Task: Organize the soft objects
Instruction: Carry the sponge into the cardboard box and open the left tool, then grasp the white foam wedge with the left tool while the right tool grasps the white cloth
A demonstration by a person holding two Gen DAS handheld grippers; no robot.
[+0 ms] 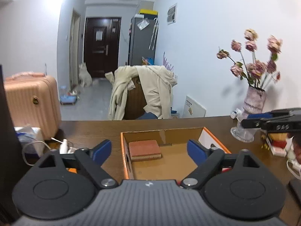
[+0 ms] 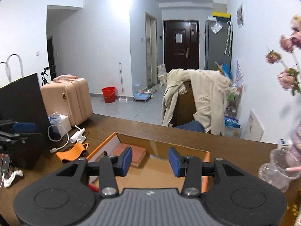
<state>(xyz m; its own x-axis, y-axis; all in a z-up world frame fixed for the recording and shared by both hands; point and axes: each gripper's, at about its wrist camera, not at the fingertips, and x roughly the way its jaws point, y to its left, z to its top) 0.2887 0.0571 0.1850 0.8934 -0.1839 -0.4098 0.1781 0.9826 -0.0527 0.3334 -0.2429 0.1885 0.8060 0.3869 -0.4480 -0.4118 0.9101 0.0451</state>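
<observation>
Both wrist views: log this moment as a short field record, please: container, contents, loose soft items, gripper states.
container: open cardboard box with orange rim, on the brown table
contents: one red-orange sponge block, lying flat at the box's far left corner
loose soft item: orange cloth piece on the table, left of the box
left gripper: open, empty, over the near part of the box
right gripper: open, empty, above the box
other: vase of pink flowers at the table's right
</observation>
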